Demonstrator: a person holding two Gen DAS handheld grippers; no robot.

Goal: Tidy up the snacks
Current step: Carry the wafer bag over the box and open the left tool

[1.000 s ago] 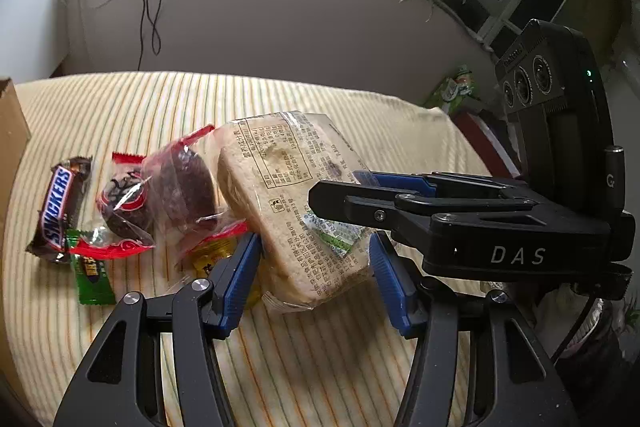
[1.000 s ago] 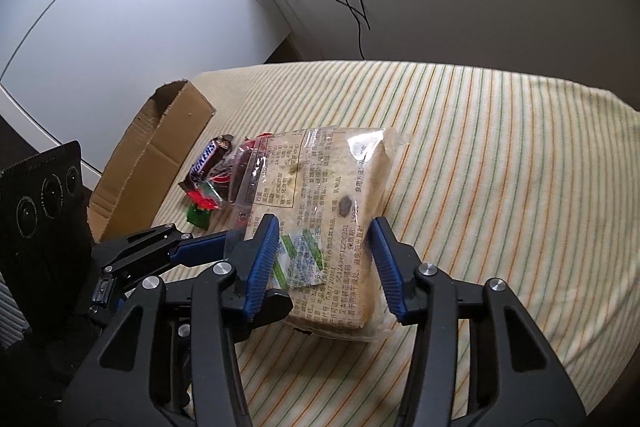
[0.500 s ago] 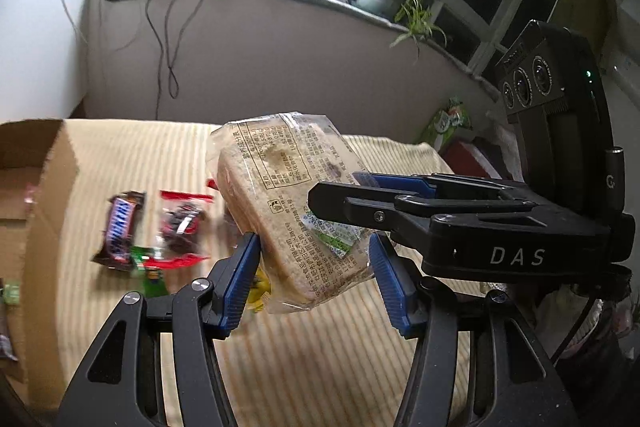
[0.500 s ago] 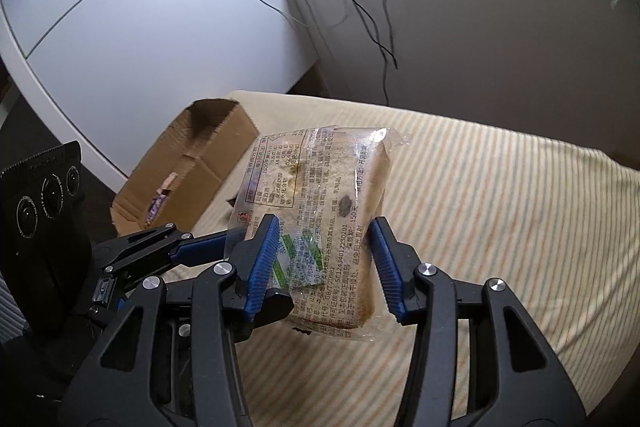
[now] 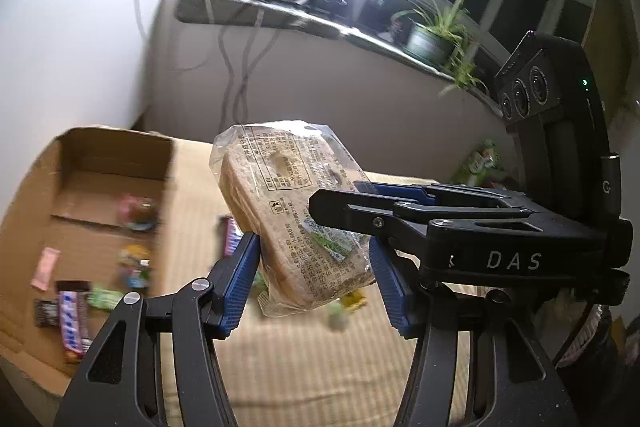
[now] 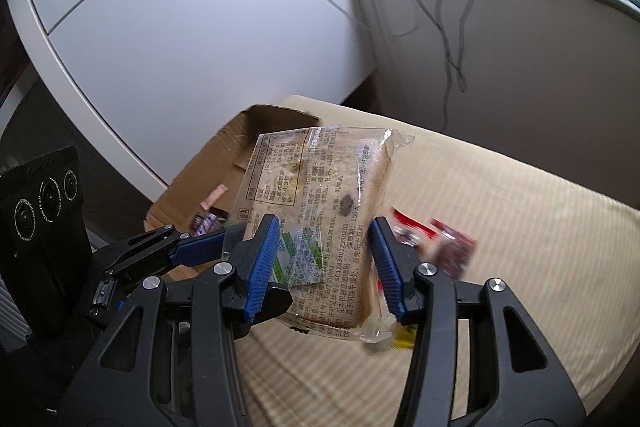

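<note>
Got both grippers on the bagged bread (image 5: 298,215) at once: my left gripper (image 5: 314,283) pinches its lower end between the blue pads, and my right gripper (image 6: 324,263) is clamped across the same end from the other side, so it shows up in the left view as the black arm crossing in from the right. The bag hangs in the air over the striped cloth (image 5: 304,359), touching nothing below. Its long axis runs up and away from the pads, tilted a bit toward the left in the left view, printed label face up, crimped seal at the far top. The cardboard box (image 5: 86,195) sits at the left edge of the cloth, open top, flaps out, with a few small wrapped snacks (image 5: 72,311) already lying on its floor. Loose red packets (image 6: 436,241) lie on the cloth to the right of the bread in the right view, blurred. Plenty of bare cloth on the right side there; the white wall (image 6: 200,27) is close behind the box.
</note>
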